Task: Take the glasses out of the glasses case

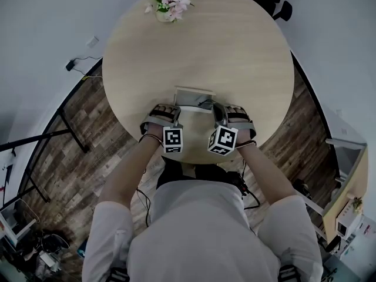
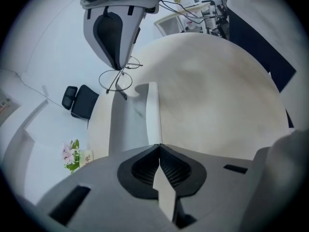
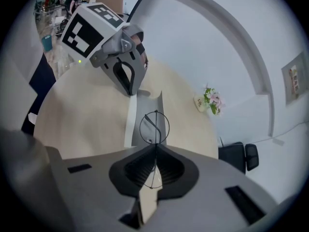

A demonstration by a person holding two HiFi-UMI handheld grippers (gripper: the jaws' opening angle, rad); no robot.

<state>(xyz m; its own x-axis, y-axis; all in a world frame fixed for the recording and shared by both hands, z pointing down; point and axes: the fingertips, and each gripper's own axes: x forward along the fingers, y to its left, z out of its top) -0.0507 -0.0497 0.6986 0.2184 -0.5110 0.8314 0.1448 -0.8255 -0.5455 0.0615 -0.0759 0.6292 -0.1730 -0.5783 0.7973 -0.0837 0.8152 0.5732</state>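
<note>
Right gripper view: lower lens of glasses [image 3: 155, 125] sunk between pads of right hand-held gripper [image 3: 155, 149], rim there barely traceable. Left gripper view: near end of glasses case [image 2: 153, 115] hidden behind left hand-held gripper [image 2: 159, 146] body. Flower pot [image 2: 86, 156] label too small to read. Head view: both jaw tips out of sight under gripper bodies; glasses just thin dark line, shape unreadable; bench [image 1: 235, 51] near edge covered by arms.

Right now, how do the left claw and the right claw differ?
The left claw grips the rim of the white case; the right claw grips the wire glasses. The left claw sits down at the case; the right claw hangs above it. Both are shut.
</note>
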